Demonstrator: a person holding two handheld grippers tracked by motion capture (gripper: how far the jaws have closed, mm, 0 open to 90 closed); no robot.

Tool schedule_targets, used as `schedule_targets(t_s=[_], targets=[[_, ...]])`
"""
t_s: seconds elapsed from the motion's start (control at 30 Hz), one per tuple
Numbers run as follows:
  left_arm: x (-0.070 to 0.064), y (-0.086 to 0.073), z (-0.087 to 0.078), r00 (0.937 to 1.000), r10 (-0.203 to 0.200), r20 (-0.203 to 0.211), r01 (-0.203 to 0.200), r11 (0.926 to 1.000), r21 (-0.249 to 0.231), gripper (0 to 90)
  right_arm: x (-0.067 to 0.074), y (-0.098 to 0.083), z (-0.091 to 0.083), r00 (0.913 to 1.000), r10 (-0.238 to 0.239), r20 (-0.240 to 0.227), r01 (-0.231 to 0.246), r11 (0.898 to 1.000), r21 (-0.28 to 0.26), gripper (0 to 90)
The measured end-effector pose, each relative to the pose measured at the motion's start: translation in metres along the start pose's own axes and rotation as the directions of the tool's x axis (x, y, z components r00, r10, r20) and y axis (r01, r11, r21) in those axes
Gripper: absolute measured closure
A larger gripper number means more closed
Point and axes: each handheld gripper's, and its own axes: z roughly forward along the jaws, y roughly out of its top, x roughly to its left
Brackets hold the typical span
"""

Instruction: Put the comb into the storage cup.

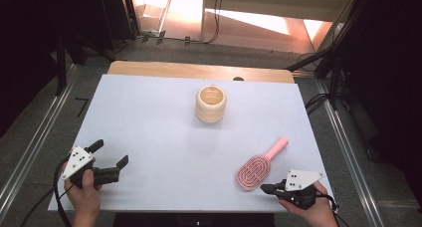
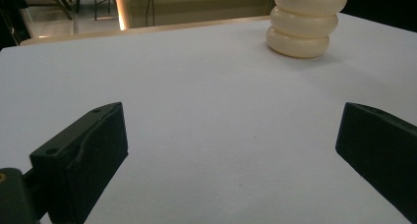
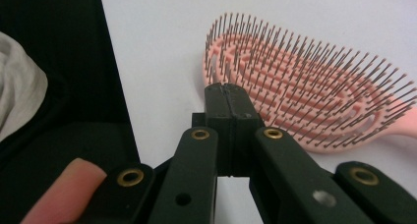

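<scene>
A pink hairbrush (image 1: 256,169) lies bristles up on the white table top (image 1: 164,137), its handle pointing toward the far right. My right gripper (image 1: 265,188) sits just at the near end of the brush head, jaws pressed together with nothing between them. In the right gripper view the shut tips (image 3: 227,92) stand right in front of the hairbrush (image 3: 305,101). My left gripper (image 1: 110,154) rests at the near left of the table, open. A cream ribbed vase (image 1: 211,104) stands at the middle rear, and the left gripper view has the vase (image 2: 305,22) far ahead of the open left gripper (image 2: 231,135).
The wooden table edge (image 1: 199,70) runs along the back. Dark floor, metal rails (image 1: 35,142) and cables surround the table. A fingertip (image 3: 64,192) rests on the right gripper's body, with the table's near edge dropping to dark at the left of that view.
</scene>
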Motion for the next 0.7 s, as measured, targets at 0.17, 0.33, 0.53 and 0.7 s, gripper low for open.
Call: schedule_targets(t_s=[0.17, 0.33, 0.53, 0.7], targets=[[0.0, 0.0, 0.0, 1.0, 0.0, 0.002, 0.0, 1.0, -0.001, 0.0, 0.0, 0.003, 0.012, 0.9993, -0.033, -0.021, 0.033, 0.999, 0.04, 88.3], [0.0, 0.0, 0.0, 1.0, -0.003, 0.0, 0.003, 1.0, -0.002, 0.0, -0.001, 0.009, 0.021, 0.9985, -0.042, -0.036, 0.044, 0.997, 0.065, 88.3], [0.0, 0.0, 0.0, 1.0, -0.007, -0.001, 0.007, 1.0, -0.004, 0.0, -0.002, 0.014, 0.031, 0.9976, -0.049, -0.049, 0.052, 0.997, 0.062, 88.3], [0.0, -0.001, -0.001, 1.0, -0.006, -0.001, 0.006, 1.0, -0.003, 0.0, -0.005, 0.02, 0.037, 0.9981, -0.043, -0.044, 0.046, 0.997, 0.064, 88.3]])
